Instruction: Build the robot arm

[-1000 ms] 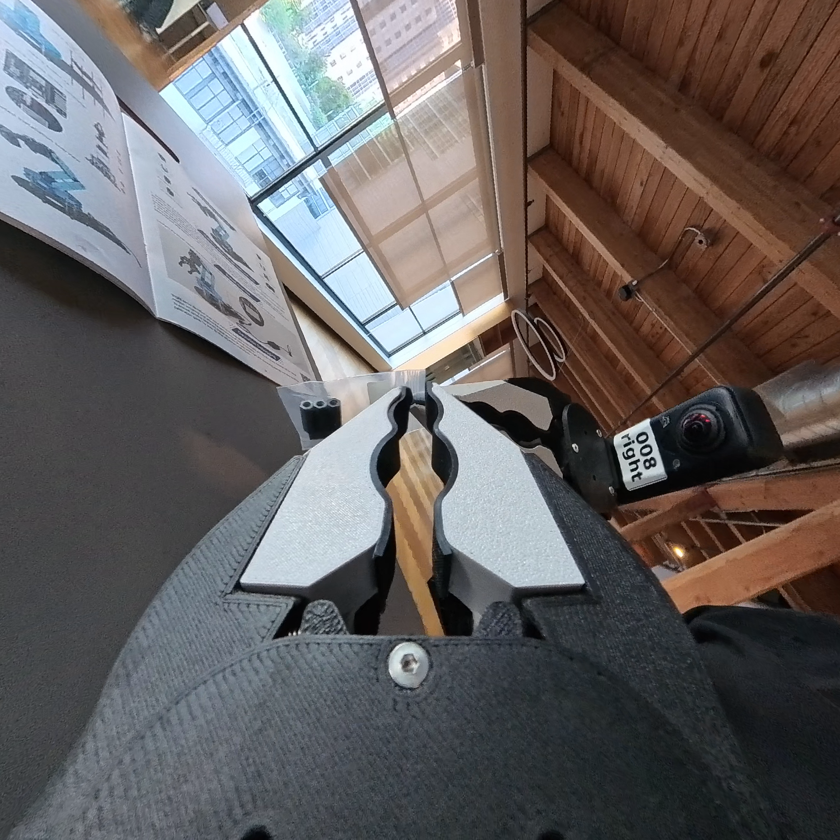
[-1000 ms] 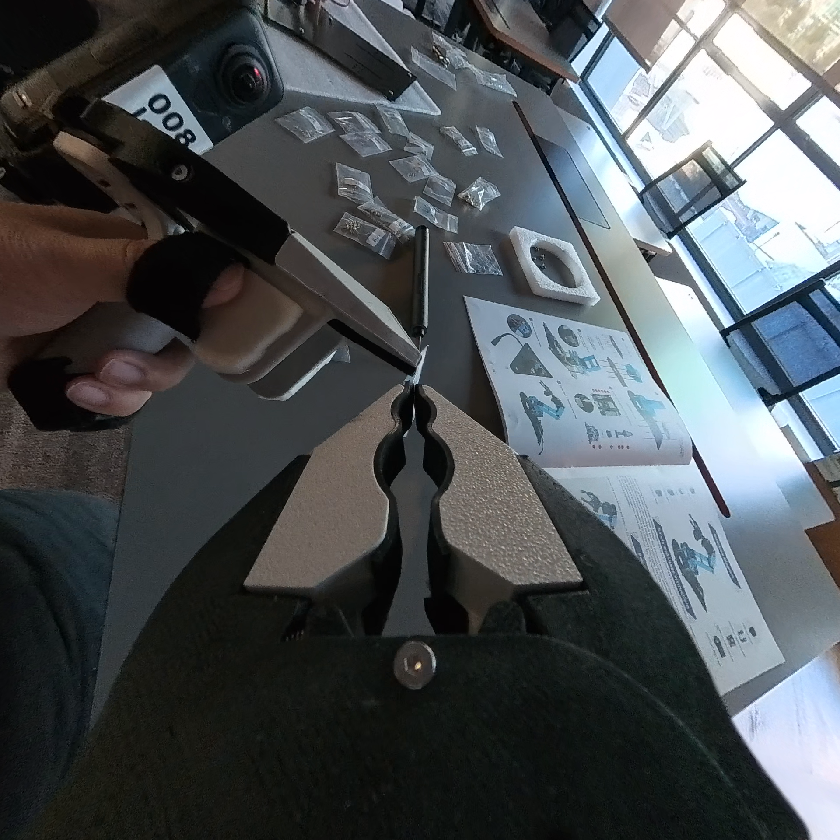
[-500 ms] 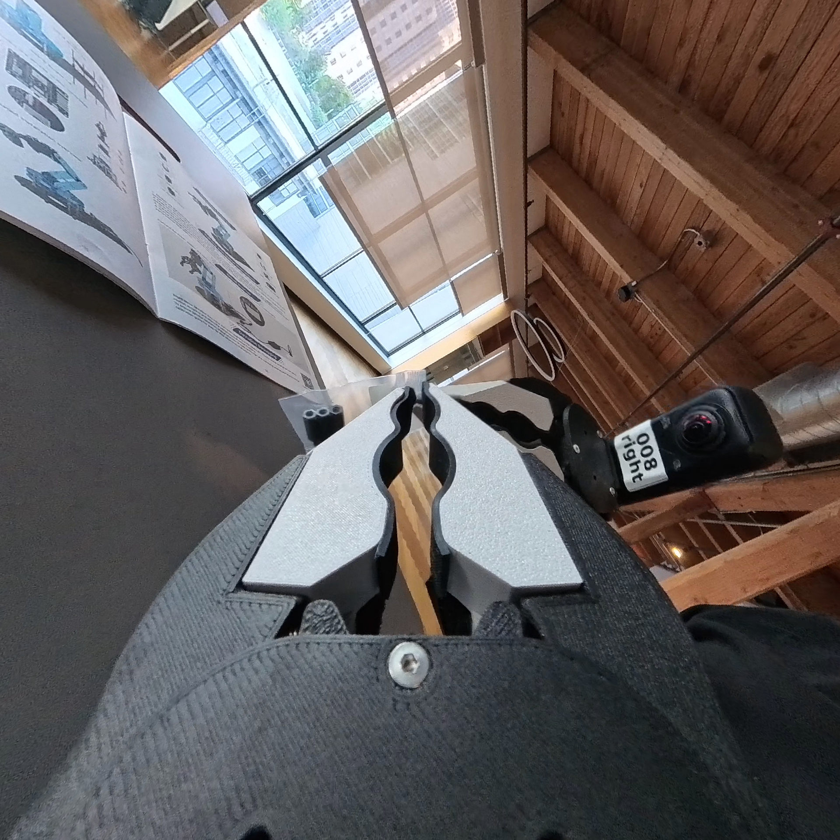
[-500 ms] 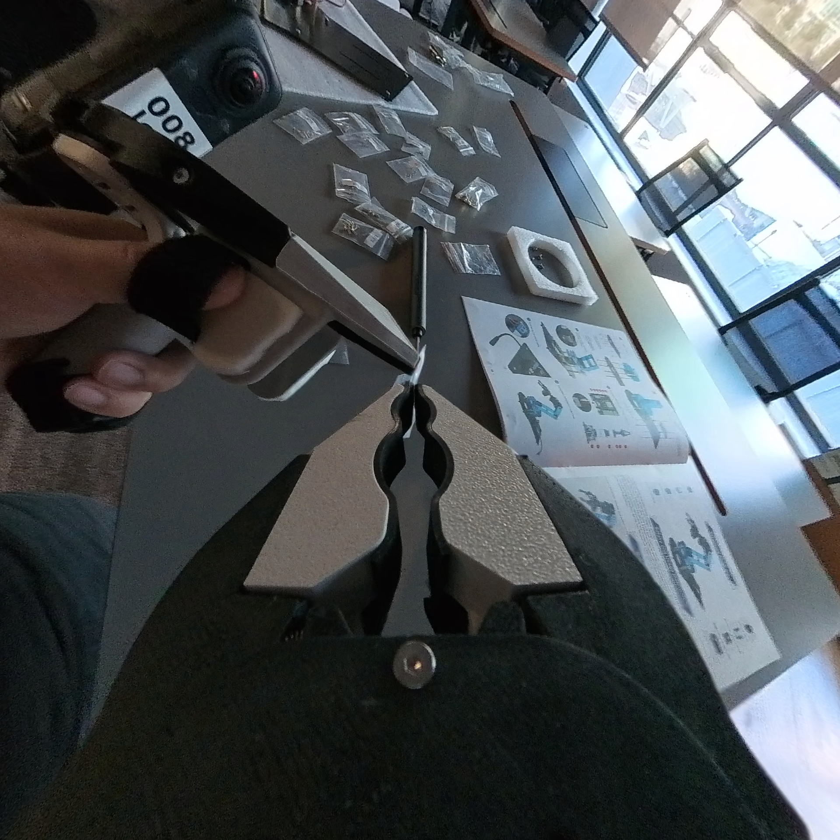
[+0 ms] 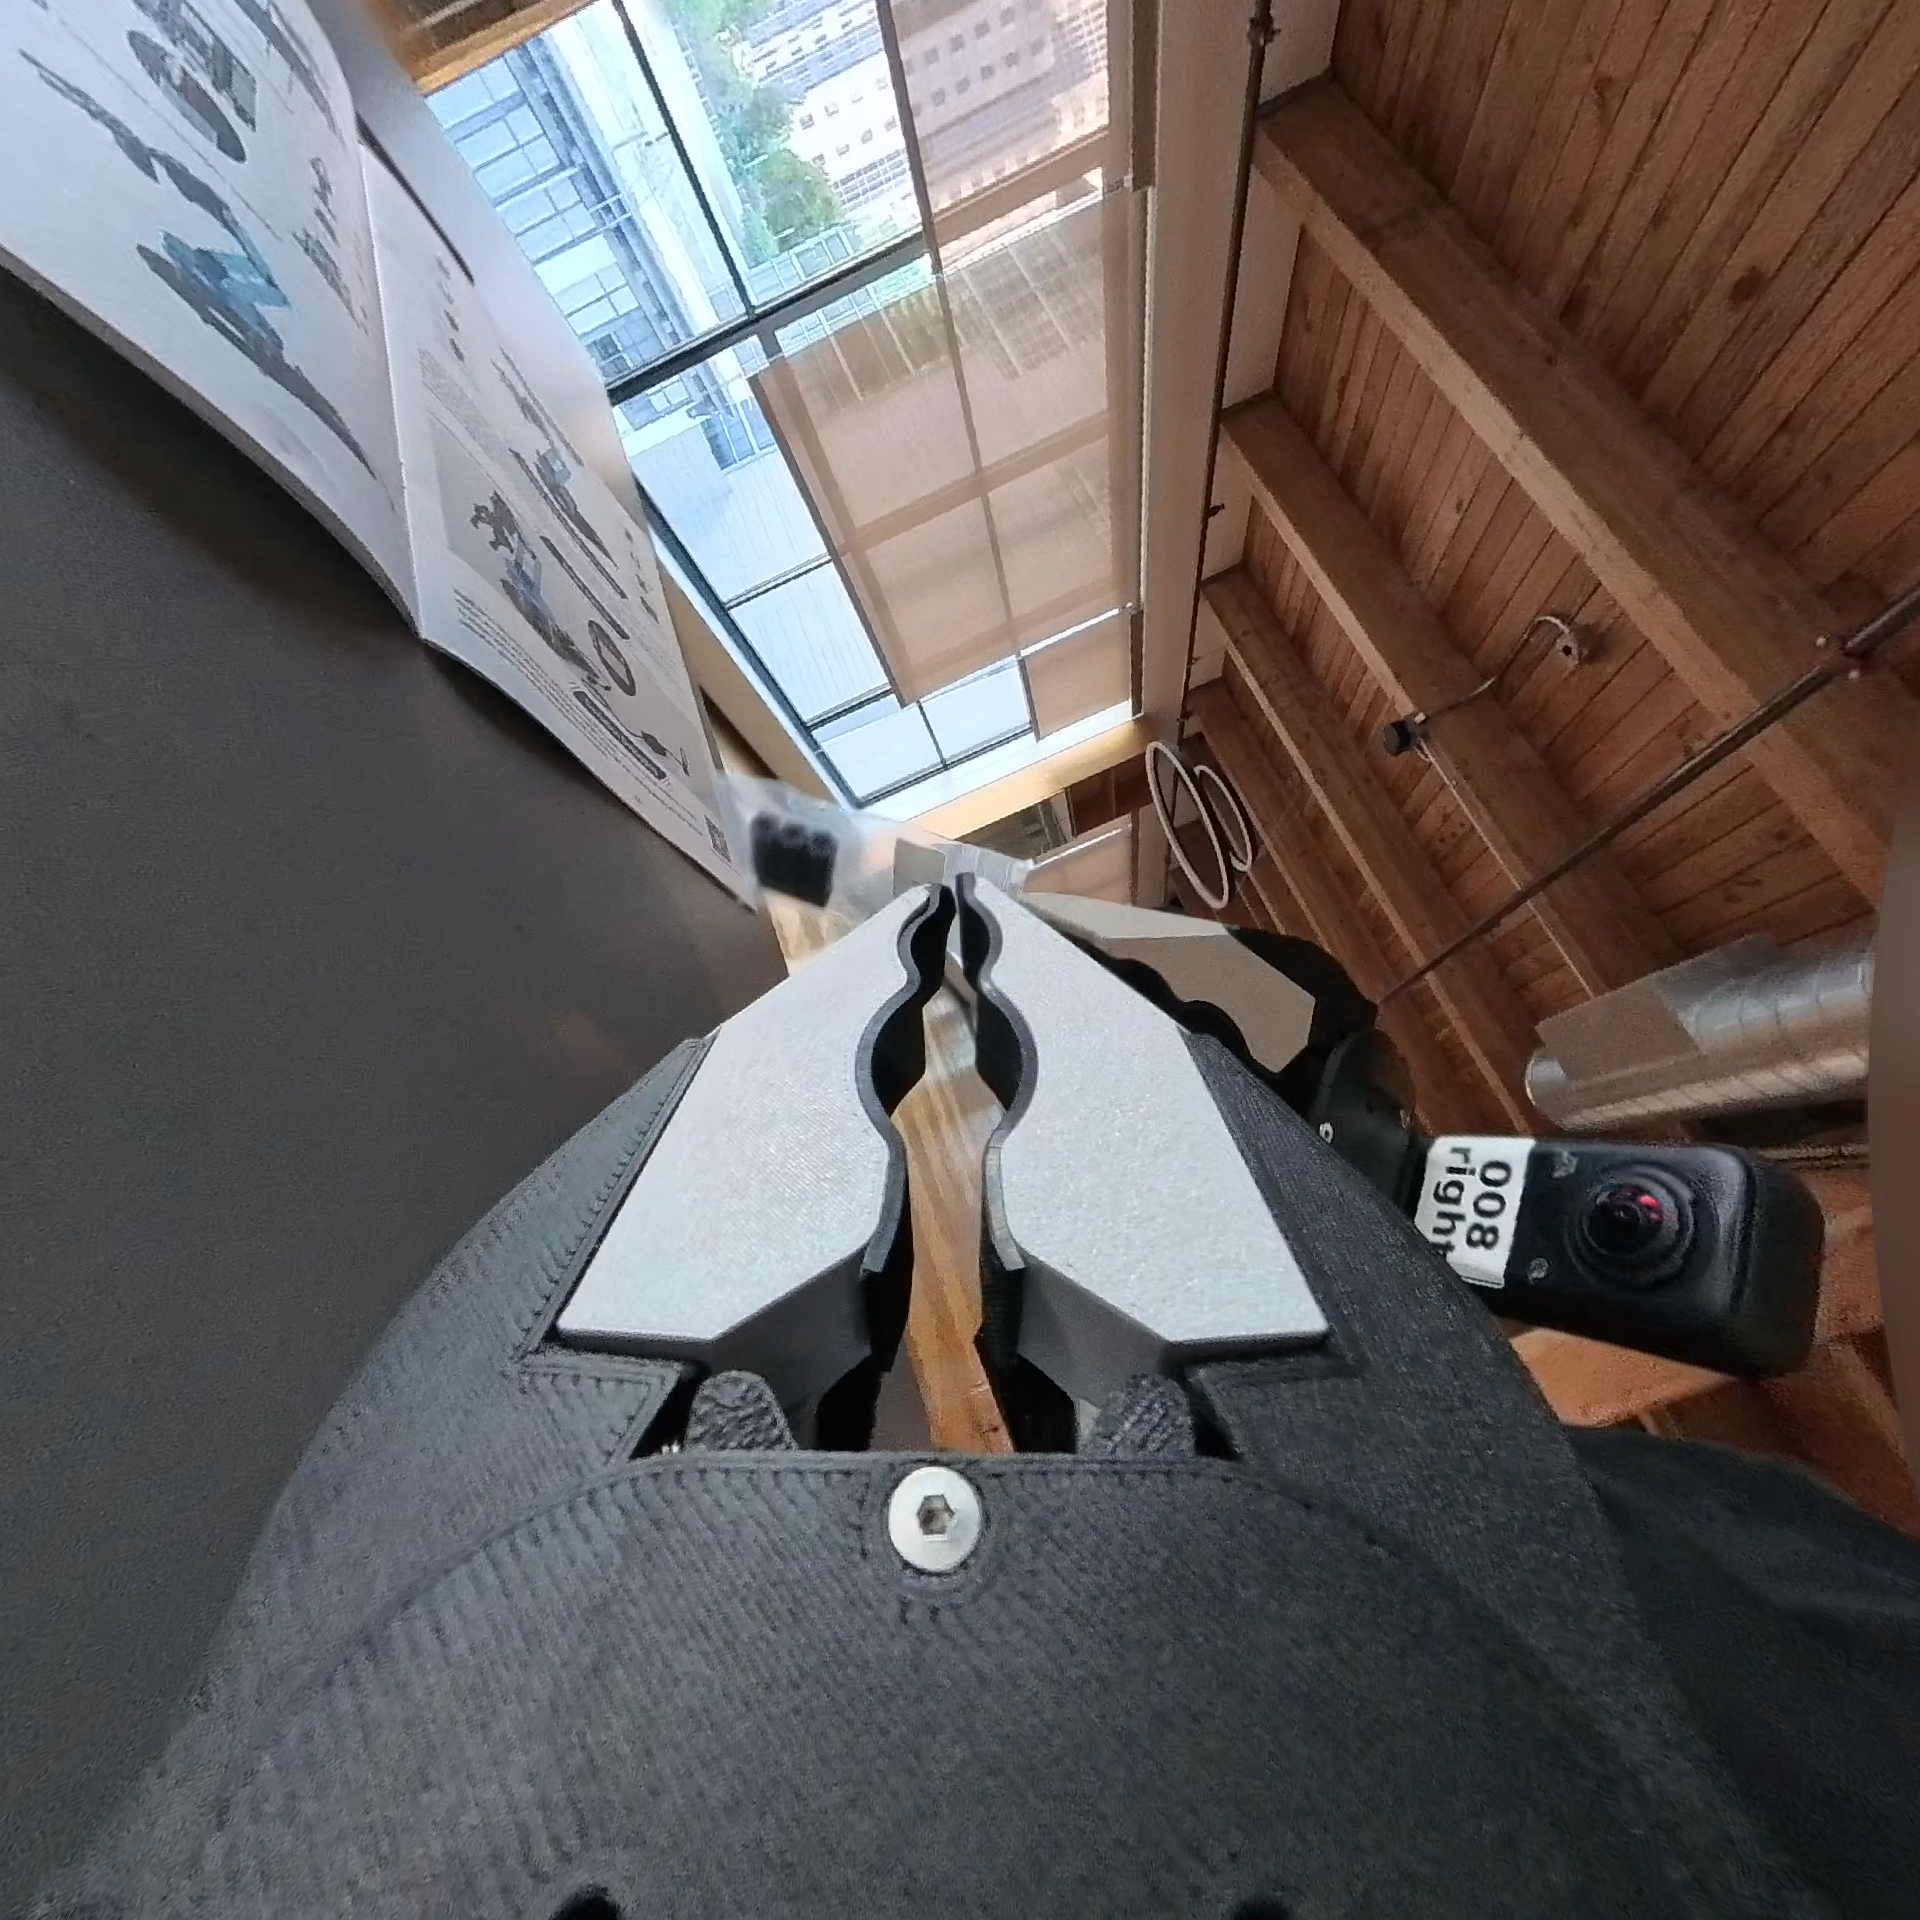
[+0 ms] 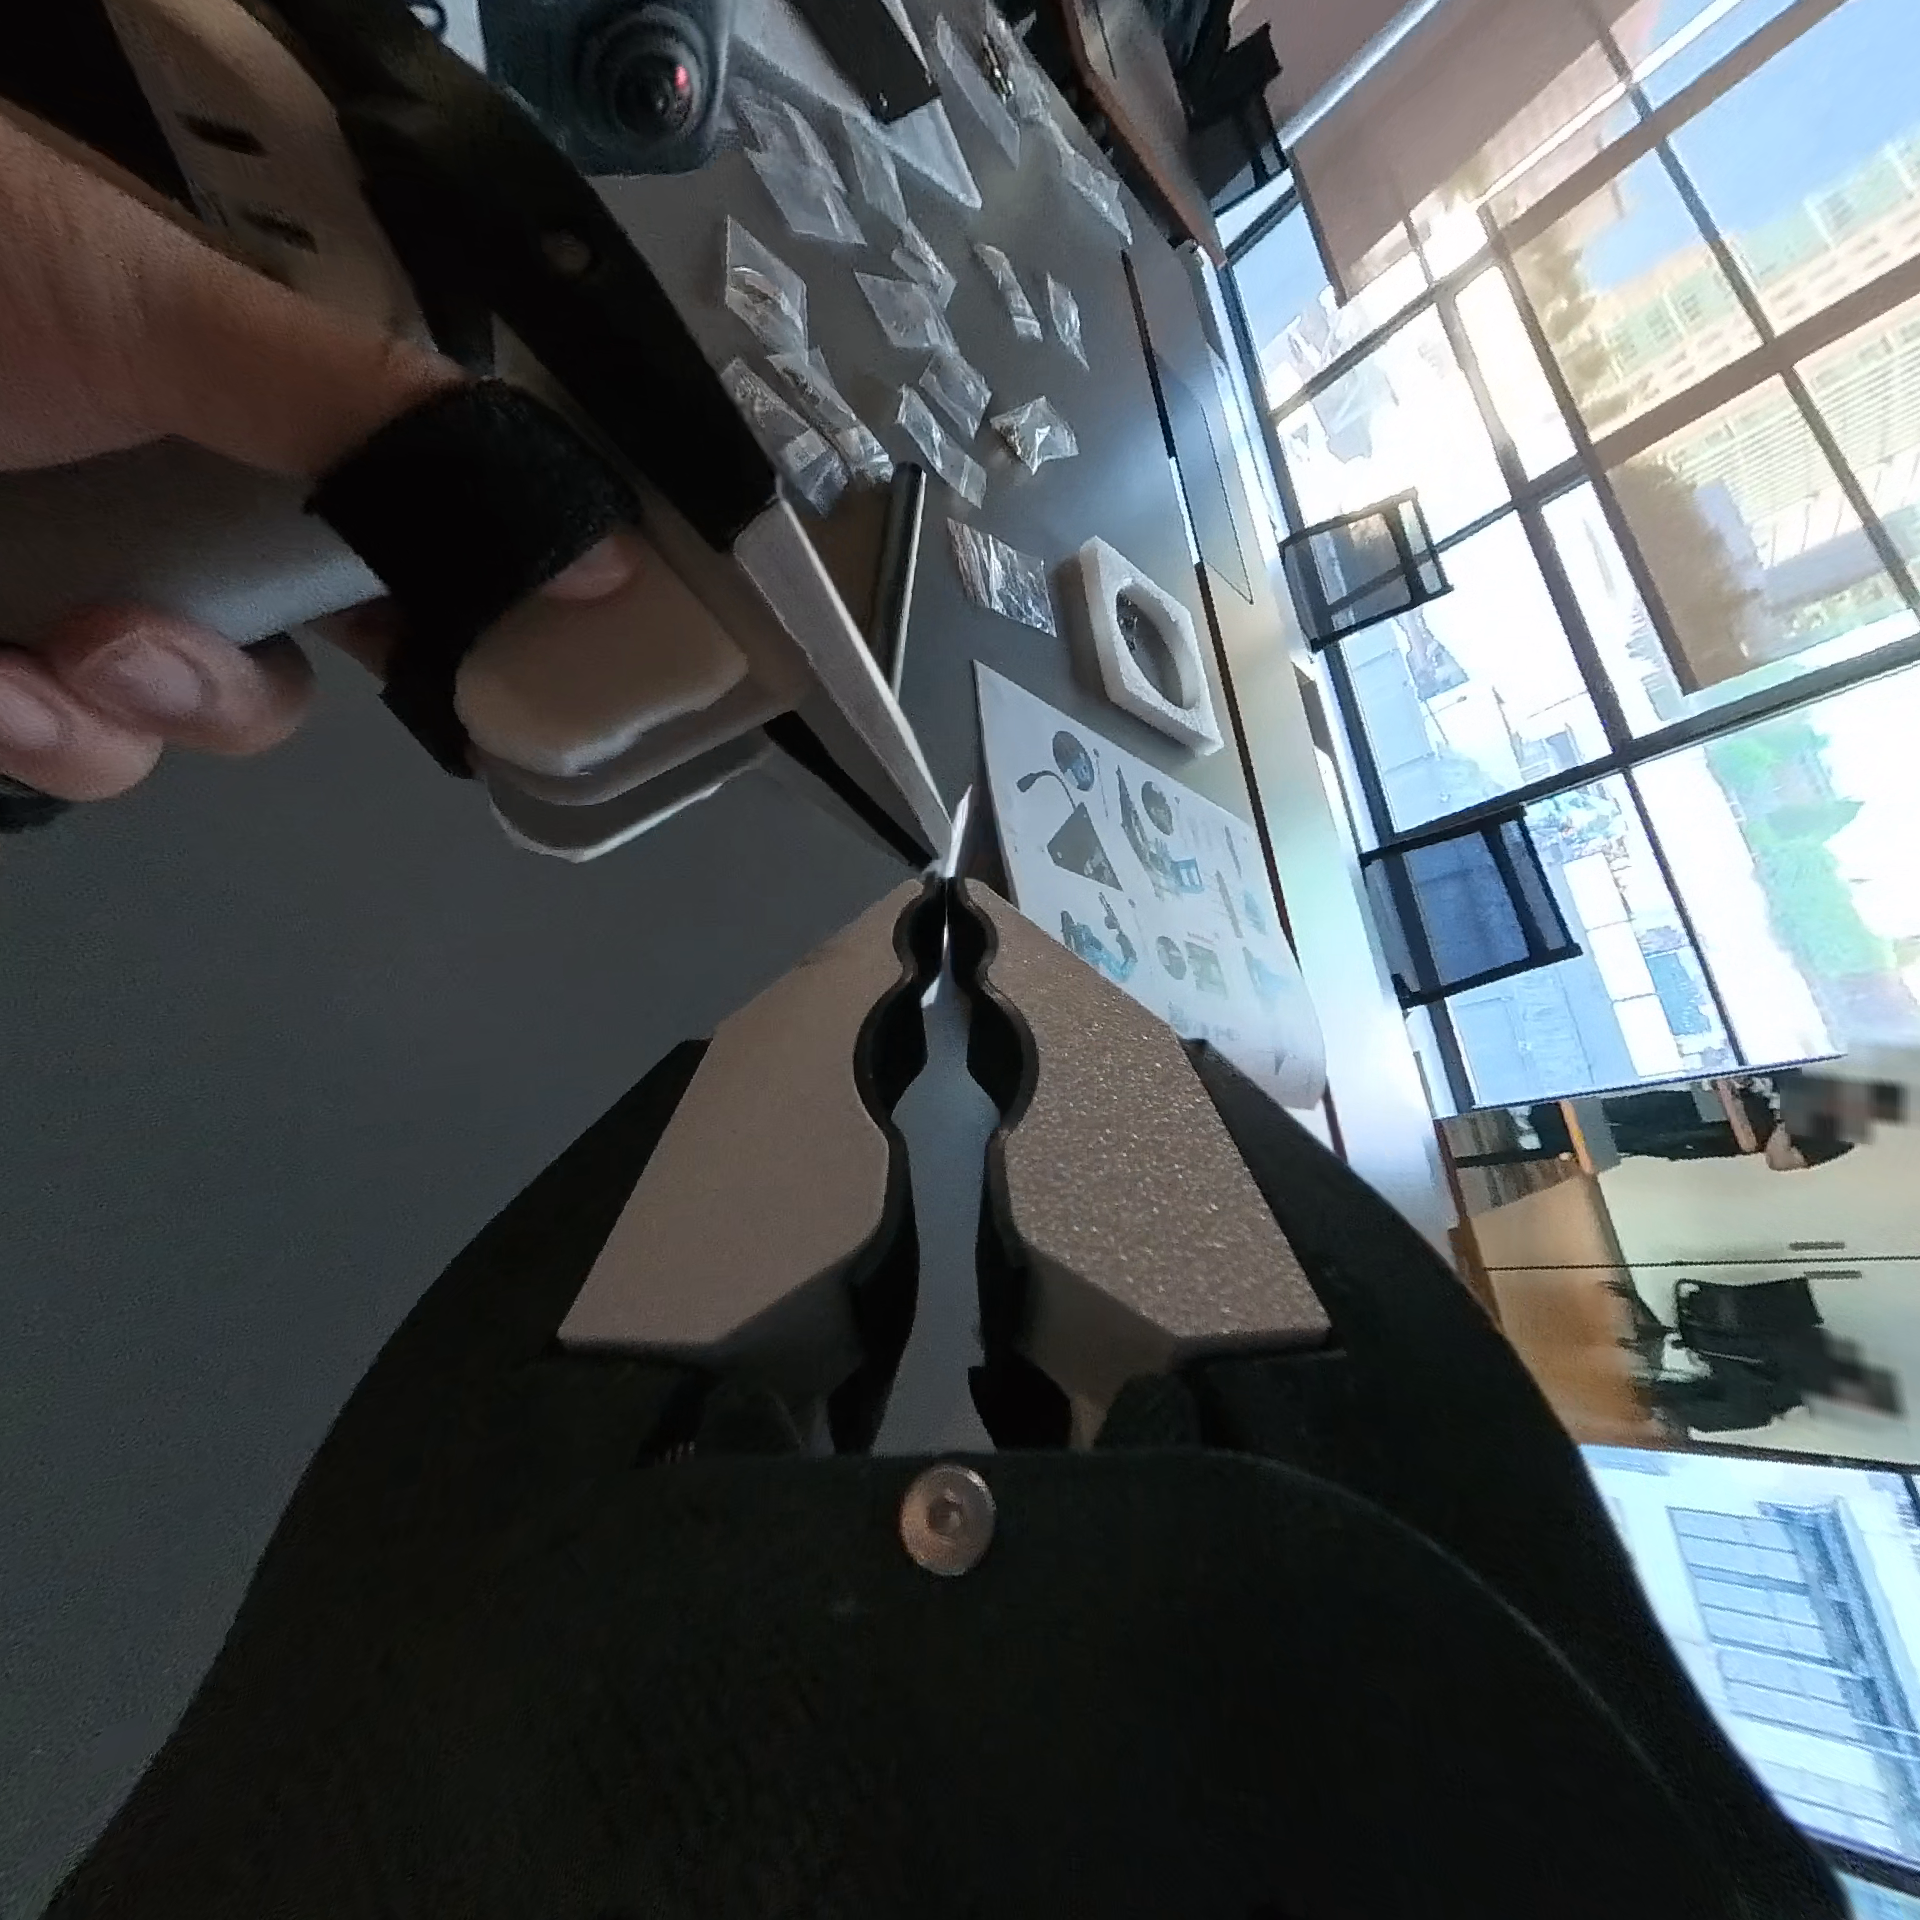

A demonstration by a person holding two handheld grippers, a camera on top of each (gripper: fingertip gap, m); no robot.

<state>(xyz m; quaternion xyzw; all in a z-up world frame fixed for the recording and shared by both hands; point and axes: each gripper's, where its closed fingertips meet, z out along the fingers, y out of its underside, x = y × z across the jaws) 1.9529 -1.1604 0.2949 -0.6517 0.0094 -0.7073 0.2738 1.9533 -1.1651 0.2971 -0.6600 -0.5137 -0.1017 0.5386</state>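
A small clear plastic bag [image 5: 831, 868] with black parts [image 5: 792, 854] inside hangs in the air between both grippers, above a dark table [image 5: 260, 987]. My left gripper [image 5: 954, 896] is shut on the bag's top edge. My right gripper [image 6: 948, 896] is shut on the same bag, which shows edge-on as a thin white sliver [image 6: 958, 831] running between its pads. The right gripper's fingers [image 5: 1174, 961] meet the bag from the right in the left wrist view. In the right wrist view the left gripper's fingers [image 6: 862, 727], held by a hand [image 6: 156, 343], reach the bag from the upper left.
An open instruction booklet [image 6: 1153, 894] lies on the table [image 6: 312, 1039], also in the left wrist view [image 5: 312, 343]. Beyond it are a white foam square [image 6: 1143, 655], a black rod-like tool [image 6: 899, 561] and several small clear bags [image 6: 904, 312]. Large windows stand on the right. Less than 4 cm separates the two grippers' tips.
The left jaws closed the last bit onto the bag's edge. Both grippers tilted and turned with the bag, which shifted up and left in the left wrist view. The right stayed shut.
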